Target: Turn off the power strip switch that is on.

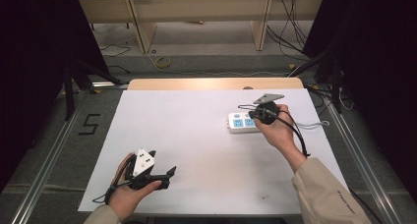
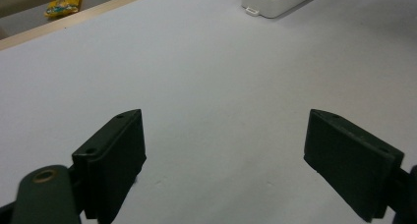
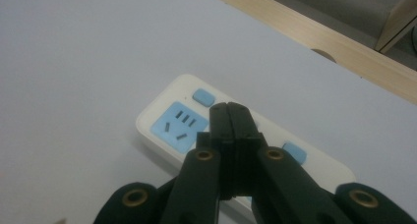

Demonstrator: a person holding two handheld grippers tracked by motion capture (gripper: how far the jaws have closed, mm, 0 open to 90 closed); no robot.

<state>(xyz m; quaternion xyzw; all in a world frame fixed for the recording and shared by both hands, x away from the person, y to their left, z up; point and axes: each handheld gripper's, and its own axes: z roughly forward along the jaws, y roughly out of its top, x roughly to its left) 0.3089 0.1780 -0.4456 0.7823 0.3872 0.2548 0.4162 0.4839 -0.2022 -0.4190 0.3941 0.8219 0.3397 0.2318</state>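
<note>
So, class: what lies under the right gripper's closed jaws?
The white power strip, with a blue socket and blue switches, lies under the right gripper. Its middle section is covered by the jaws.

bare white table [image 1: 196,135] all round; only the power strip [image 1: 241,122] stands in the way.

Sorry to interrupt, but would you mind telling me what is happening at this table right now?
A person holds a two-jaw tool in each hand over a white-covered table. The right tool, jaws shut with nothing between them, is poised over a white power strip with light blue sockets, its tips close to one of the small blue switches; whether they touch the strip is unclear. The left tool waits near the person's edge of the table, jaws wide open and holding nothing, pointing toward the strip.
</note>
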